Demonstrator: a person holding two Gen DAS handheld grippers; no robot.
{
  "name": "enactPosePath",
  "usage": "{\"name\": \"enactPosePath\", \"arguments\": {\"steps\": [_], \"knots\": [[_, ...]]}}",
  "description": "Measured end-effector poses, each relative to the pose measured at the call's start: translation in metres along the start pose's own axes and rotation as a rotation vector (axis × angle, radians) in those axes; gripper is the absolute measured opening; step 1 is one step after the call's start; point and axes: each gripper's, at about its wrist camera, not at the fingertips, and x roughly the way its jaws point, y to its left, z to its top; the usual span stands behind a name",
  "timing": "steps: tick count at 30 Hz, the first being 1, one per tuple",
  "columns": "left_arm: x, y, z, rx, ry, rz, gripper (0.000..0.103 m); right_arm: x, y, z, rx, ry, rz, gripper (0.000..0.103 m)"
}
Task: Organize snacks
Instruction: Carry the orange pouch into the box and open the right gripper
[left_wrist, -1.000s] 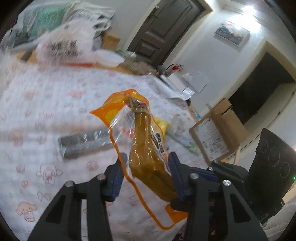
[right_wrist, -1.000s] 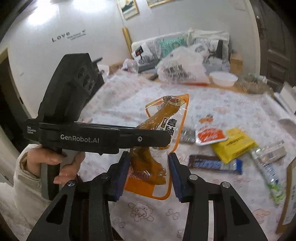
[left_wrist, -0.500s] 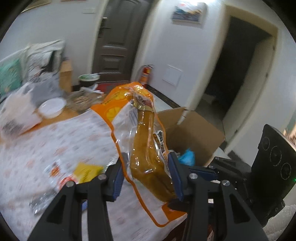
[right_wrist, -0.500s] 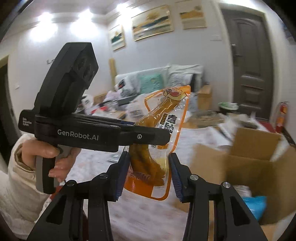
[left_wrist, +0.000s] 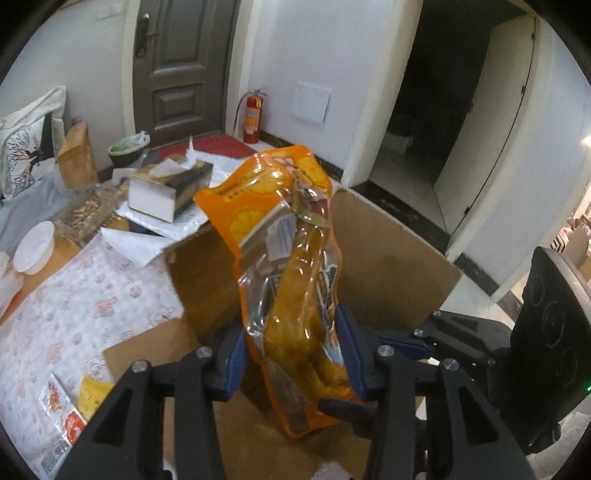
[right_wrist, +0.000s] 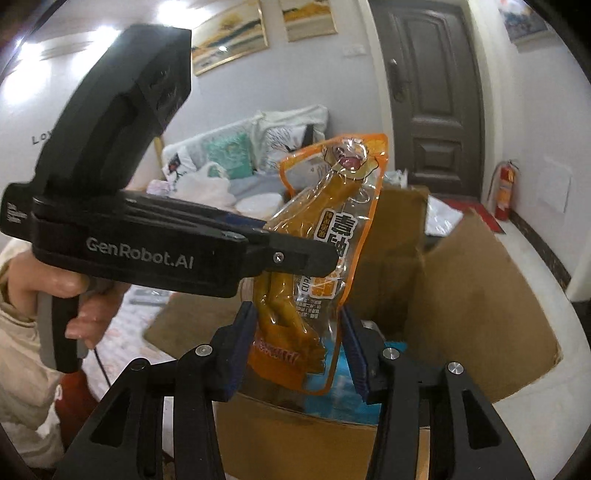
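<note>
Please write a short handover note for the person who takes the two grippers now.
Left gripper: shut on the orange snack pack, held upright over the open cardboard box.
Right gripper: flanks the pack's lower edges; grip unclear.
Done: a blue packet lies in the box.
To do: drop this pack in, then the snacks on the table.
</note>
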Motion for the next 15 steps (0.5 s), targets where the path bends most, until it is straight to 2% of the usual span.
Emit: {"name": "enactPosePath", "arguments": {"steps": [6,10,13,15], "knots": [[0.024,-0.009,-0.002,0.018,0.058,0.014,0.042,0.01,-0.01,-0.006,0.002,0.038,-0.035,0.046],[0.03,-0.004,0.0,0.02,0.061,0.021,0.043,0.01,-0.009,-0.005,0.003,0.034,-0.025,0.045],[0.025,-0.001,0.001,0.012,0.042,0.025,0.054,0.011,-0.007,-0.004,-0.004,0.036,-0.028,0.045],[0.02,0.0,0.001,0.009,0.031,0.023,0.055,0.012,-0.008,-0.004,0.0,0.037,-0.029,0.045]]}}
